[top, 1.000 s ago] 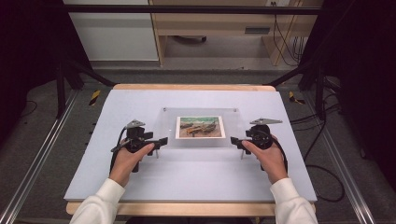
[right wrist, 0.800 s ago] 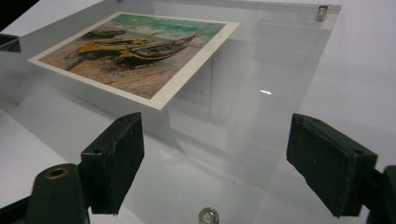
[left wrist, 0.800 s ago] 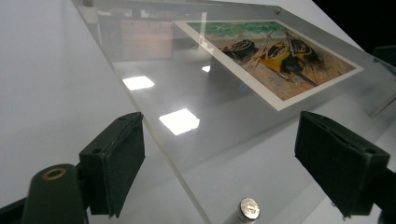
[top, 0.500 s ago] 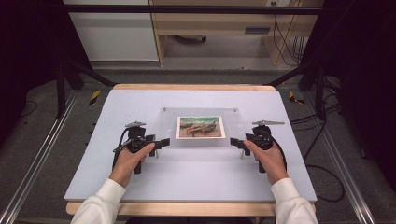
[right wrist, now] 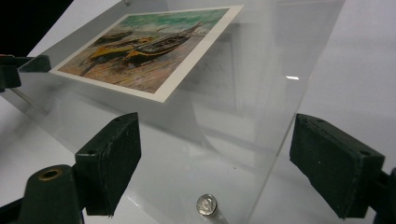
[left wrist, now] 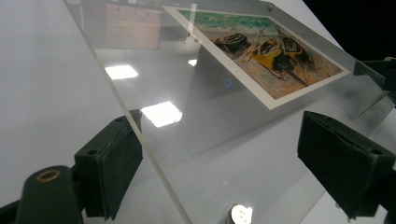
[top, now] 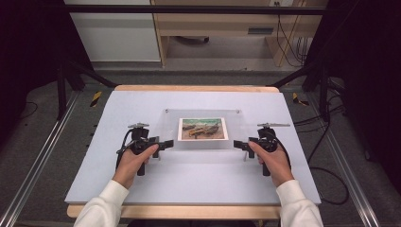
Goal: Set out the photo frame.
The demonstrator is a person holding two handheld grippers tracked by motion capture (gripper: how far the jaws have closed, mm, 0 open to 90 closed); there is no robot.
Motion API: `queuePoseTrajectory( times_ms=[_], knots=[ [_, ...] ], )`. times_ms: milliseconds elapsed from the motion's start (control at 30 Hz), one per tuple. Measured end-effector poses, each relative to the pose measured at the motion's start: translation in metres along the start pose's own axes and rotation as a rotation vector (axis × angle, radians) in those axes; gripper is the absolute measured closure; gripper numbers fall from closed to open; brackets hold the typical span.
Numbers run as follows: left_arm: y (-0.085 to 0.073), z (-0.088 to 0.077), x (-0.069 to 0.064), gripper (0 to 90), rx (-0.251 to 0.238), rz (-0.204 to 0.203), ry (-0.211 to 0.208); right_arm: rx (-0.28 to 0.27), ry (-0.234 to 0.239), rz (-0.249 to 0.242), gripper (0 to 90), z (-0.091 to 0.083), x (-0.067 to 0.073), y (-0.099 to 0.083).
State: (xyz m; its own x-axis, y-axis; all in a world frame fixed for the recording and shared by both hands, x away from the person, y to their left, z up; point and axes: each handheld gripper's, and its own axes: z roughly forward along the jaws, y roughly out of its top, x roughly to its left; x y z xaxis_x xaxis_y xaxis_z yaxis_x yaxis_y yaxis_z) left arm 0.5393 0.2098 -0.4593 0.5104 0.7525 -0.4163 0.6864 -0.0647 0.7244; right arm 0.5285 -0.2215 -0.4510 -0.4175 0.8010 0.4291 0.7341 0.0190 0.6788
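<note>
High view: both grippers — left gripper (top: 166,143), right gripper (top: 237,144) — sit wide open at the acrylic frame's (top: 202,116) near corners — close evenly, lift level.

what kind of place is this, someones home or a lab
Most likely a lab recording bench, not a home: a white table inside a dark metal frame, cables on the floor, and a clear acrylic picture frame between two hand-held grippers.

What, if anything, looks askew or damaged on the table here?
Nothing stands out. The clear acrylic frame lies flat and square on the white table, its boat picture centred and straight; no cracks or spills show.
</note>
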Motion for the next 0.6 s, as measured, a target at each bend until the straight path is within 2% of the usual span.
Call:
queuePoseTrajectory(
  times_ms=[33,67,100,600],
  knots=[
    [0.0002,0.0001,0.0001,13.4,0.001,0.000,-0.001,0.000,0.000,0.000,17.2,0.0000,0.0000,0.0000],
    [0.0006,-0.0001,0.0002,13.4,0.007,0.004,0.000,0.016,0.042,0.027,17.2,0.0017,-0.0013,-0.0008],
    [0.0010,0.0000,0.0002,13.4,0.010,0.004,0.000,0.013,0.044,0.028,17.0,0.0024,-0.0008,-0.0010],
    [0.0013,-0.0015,0.0009,15.7,0.012,0.010,-0.003,-0.003,0.006,0.024,19.4,0.0022,0.0024,-0.0019]
  ],
)
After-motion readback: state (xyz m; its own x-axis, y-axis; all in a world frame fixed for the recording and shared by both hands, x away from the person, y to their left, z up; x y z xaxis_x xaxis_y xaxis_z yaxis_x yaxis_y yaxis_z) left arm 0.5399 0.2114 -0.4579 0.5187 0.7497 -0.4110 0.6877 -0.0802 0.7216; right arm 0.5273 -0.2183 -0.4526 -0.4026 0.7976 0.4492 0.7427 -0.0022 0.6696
